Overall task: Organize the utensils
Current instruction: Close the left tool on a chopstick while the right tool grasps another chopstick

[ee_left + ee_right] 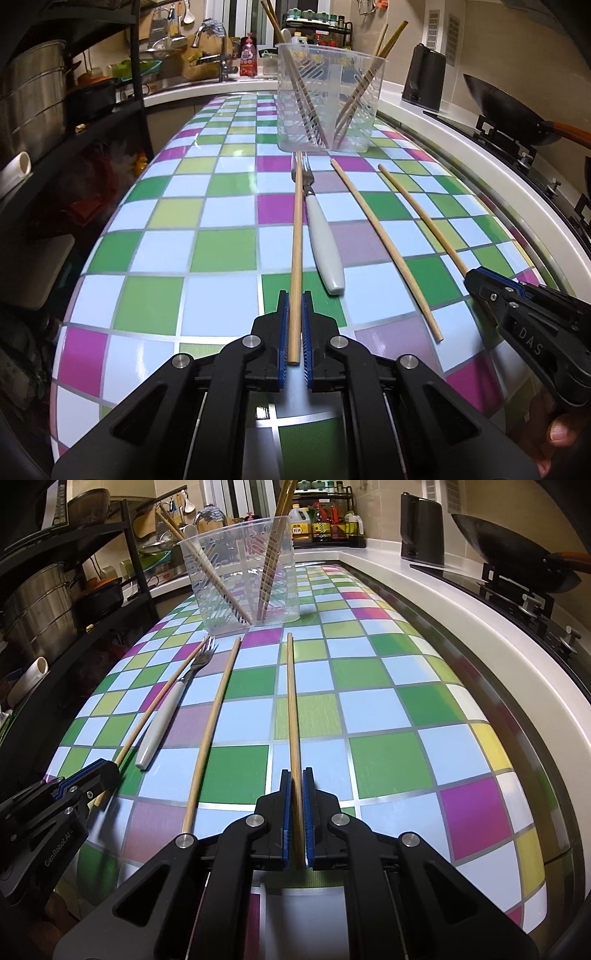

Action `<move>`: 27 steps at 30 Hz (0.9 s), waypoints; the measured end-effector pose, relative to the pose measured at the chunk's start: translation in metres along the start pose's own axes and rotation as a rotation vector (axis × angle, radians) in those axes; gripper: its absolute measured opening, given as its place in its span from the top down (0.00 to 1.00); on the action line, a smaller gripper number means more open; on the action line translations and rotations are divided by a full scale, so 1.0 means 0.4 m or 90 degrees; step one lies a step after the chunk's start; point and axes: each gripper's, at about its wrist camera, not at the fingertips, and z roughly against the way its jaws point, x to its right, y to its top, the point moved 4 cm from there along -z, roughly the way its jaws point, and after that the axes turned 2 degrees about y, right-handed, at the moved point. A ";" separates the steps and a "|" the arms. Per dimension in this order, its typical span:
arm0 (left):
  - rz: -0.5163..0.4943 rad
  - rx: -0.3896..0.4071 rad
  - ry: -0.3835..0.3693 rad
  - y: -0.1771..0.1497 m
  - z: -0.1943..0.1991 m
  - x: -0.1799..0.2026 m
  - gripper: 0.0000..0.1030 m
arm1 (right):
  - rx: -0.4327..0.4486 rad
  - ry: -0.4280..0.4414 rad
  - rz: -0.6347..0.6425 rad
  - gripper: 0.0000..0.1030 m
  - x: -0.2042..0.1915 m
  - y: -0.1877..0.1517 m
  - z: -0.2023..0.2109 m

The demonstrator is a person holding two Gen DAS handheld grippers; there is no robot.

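Note:
My left gripper (295,295) is shut on the near end of a wooden chopstick (296,240), which points toward the clear plastic holder (328,110). A white-handled fork (325,240) lies just right of it, with a loose chopstick (384,242) further right. My right gripper (296,775) is shut on the rightmost chopstick (291,701). The right wrist view also shows the left gripper (110,770) with its chopstick (173,693), the fork (159,723), the loose chopstick (212,731) and the holder (240,583), which contains several chopsticks. In the left wrist view the right gripper (471,280) holds its chopstick (413,206).
The checkered table (406,720) has a white counter along its right edge with a black wok (509,554) on a stove and a dark kettle (421,528). A black rack with steel pots (33,96) stands left. A sink and bottles lie beyond the holder.

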 end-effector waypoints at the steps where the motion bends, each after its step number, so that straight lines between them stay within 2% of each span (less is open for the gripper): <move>1: 0.000 -0.002 -0.003 -0.002 -0.002 0.000 0.93 | 0.004 -0.001 0.000 0.92 0.000 -0.002 0.001; 16: -0.011 0.014 0.003 -0.009 -0.002 0.014 0.93 | 0.055 -0.022 0.015 0.86 -0.005 -0.029 0.022; 27: -0.008 0.029 0.005 -0.013 0.001 0.016 0.93 | 0.060 -0.022 0.014 0.85 -0.002 -0.031 0.024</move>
